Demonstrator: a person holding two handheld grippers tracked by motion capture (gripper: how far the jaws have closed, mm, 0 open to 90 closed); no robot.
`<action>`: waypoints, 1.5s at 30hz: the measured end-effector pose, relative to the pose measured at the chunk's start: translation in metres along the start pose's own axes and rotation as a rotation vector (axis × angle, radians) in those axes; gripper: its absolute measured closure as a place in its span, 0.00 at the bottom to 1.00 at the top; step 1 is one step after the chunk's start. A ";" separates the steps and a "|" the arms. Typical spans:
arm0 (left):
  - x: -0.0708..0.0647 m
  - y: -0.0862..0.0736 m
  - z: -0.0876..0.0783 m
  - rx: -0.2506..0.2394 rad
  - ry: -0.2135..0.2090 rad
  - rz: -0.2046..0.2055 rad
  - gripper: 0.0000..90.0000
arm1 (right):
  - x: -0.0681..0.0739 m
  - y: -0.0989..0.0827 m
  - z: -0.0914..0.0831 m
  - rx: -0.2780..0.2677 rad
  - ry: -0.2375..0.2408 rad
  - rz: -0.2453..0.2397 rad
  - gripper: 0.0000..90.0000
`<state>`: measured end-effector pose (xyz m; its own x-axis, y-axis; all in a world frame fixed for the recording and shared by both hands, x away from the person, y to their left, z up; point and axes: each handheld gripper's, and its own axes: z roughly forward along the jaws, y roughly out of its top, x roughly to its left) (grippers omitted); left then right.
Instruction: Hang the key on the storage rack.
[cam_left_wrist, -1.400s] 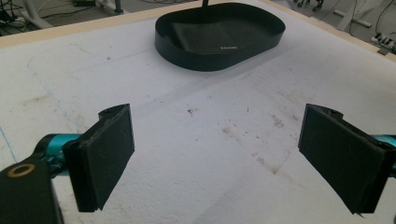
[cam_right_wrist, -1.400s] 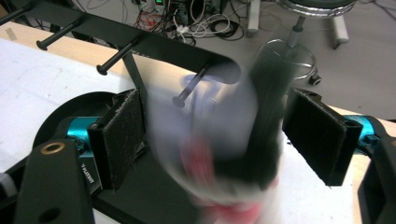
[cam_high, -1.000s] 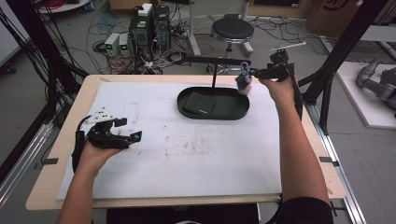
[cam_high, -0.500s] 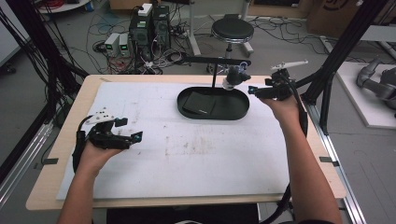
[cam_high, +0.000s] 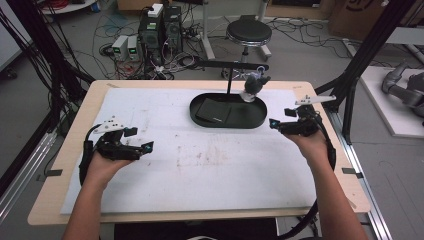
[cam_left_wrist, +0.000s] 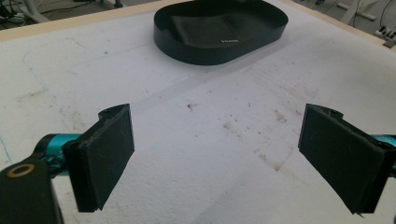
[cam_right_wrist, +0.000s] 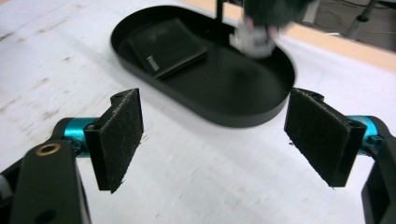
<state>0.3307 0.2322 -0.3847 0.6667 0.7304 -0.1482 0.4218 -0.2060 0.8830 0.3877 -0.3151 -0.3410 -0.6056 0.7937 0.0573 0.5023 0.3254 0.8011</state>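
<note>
A black oval tray (cam_high: 227, 126) sits at the back middle of the white mat, with a flat black wallet (cam_high: 212, 111) lying in its left half. Over the tray's right end a small grey and white object (cam_high: 252, 87) hangs from the black bar of a stand (cam_high: 230, 64). My right gripper (cam_high: 281, 118) is low over the mat just right of the tray, pointing left, open and empty. In the right gripper view its pads (cam_right_wrist: 119, 135) frame the tray (cam_right_wrist: 233, 119), the wallet (cam_right_wrist: 163, 46) and the blurred hanging object (cam_right_wrist: 254, 35). My left gripper (cam_high: 141, 139) rests at the left, open and empty.
The left gripper view looks across stained white mat to the tray (cam_left_wrist: 219, 53) and wallet (cam_left_wrist: 205, 28). Beyond the table's far edge are computer cases (cam_high: 160, 25), cables and a stool (cam_high: 248, 32). Black frame posts stand at both sides.
My right gripper has drawn away from the hanging object at the bar, moving right and down to beside the tray. The left hand has stayed put.
</note>
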 end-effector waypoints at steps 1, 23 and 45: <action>0.000 0.000 0.000 0.001 -0.001 0.002 0.12 | 0.003 -0.014 0.002 -0.001 0.027 0.006 0.22; -0.005 -0.010 0.016 0.015 -0.041 -0.011 0.12 | 0.014 -0.078 0.019 -0.057 0.060 0.064 0.22; -0.005 -0.011 0.017 0.017 -0.046 -0.005 0.12 | 0.012 -0.080 0.016 -0.056 0.047 0.079 0.22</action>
<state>0.3334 0.2201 -0.4014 0.6918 0.7009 -0.1737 0.4358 -0.2135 0.8744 0.3503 -0.3236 -0.4145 -0.5946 0.7902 0.1484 0.5151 0.2327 0.8249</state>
